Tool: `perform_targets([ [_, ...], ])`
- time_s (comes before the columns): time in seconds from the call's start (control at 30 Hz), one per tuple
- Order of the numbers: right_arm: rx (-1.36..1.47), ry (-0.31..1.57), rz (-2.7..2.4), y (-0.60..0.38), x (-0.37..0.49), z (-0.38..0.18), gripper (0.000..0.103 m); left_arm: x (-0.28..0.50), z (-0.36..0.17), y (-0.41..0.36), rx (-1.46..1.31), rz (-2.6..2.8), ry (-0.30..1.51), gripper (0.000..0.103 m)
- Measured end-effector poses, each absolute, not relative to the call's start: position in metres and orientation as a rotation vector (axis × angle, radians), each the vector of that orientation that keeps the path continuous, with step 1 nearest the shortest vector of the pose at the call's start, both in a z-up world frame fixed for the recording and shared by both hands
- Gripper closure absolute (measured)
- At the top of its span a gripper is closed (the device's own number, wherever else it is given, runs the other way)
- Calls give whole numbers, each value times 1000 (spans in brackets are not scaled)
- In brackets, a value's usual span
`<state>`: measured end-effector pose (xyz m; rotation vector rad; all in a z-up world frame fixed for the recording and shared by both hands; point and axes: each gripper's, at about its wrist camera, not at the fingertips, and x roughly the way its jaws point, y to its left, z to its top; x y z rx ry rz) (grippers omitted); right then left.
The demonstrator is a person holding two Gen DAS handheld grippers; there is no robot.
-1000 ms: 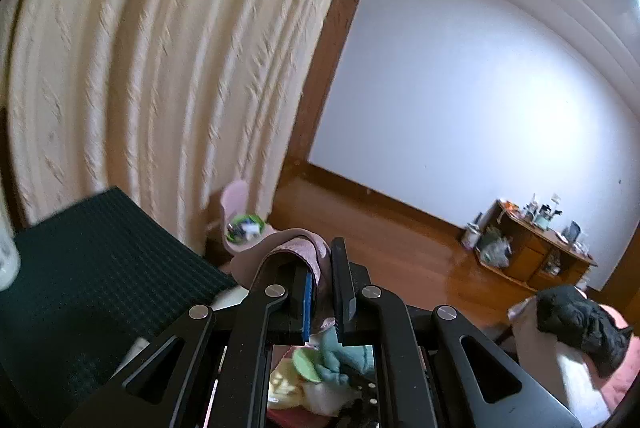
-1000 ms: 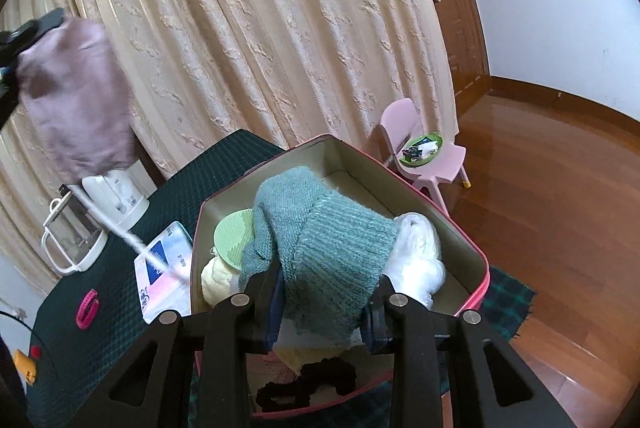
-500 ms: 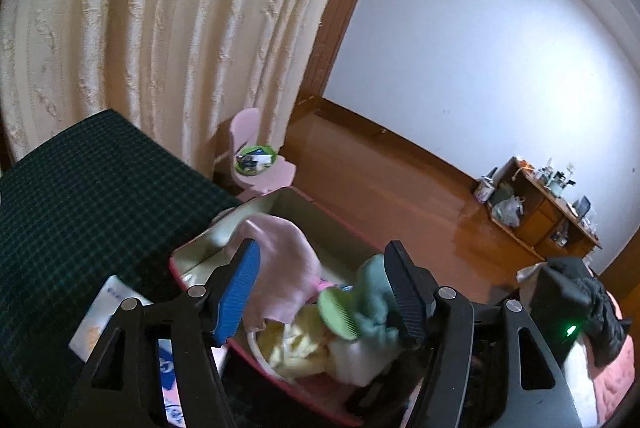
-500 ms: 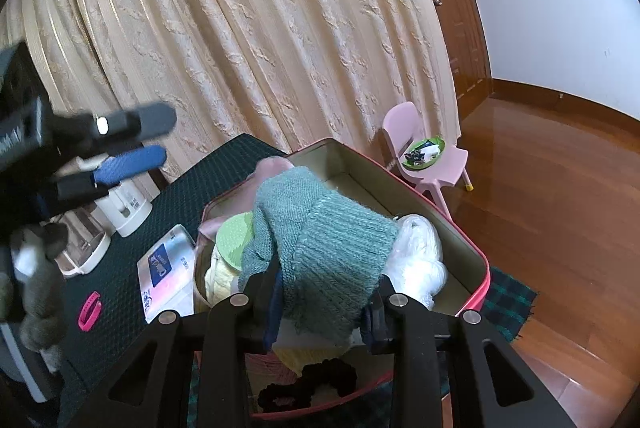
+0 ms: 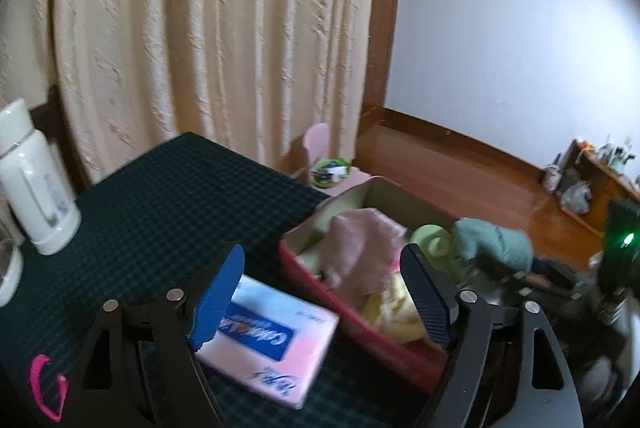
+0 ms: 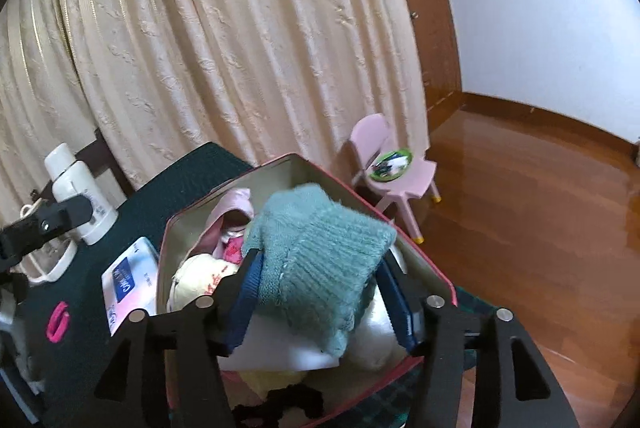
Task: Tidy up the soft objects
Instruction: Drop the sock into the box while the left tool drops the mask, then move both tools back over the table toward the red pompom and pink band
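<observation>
A red-walled open box [image 6: 264, 180] on the dark green tablecloth holds several soft things. A pink cloth [image 5: 360, 248] lies loose inside it at the left end. My left gripper [image 5: 322, 260] hovers low over the box's near corner, its jaws wide and still opening, with nothing held. A teal knitted cloth [image 6: 320, 252] hangs between the fingers of my right gripper [image 6: 322, 288] over the box. Those jaws are opening, and the cloth sags loose with a gap at the right pad.
A pink and blue tissue pack [image 5: 272, 344] lies beside the box [image 5: 360, 324]. A white kettle [image 5: 36, 188] stands at the table's left and a pink clip [image 5: 44, 388] lies near the front. Beyond the table, a small pink chair [image 6: 392, 172] stands on the wooden floor.
The left gripper let go of the pink cloth, which dropped into the box; it then opened wide and sank toward the table. The right jaws spread apart around the teal cloth.
</observation>
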<state>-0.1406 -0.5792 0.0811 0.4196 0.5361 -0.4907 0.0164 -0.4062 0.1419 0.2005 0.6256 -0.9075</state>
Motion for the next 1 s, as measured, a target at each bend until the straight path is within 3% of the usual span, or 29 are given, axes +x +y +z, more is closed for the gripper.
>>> perform_targets([
  [0.1,421,501,-502,-578,-146,90,32,15,140,-399,231,-867,598,18],
  [0.23,396,441,-523,-572,-156,106,30,11,140,-386,272,-809,547,15],
  [0.43,398,413,-488,-559,-155,115,30,5,140,-368,325,-738,478,15],
  [1.0,354,480,-304,-488,-115,109,29,15,129,-304,290,-609,510,15],
])
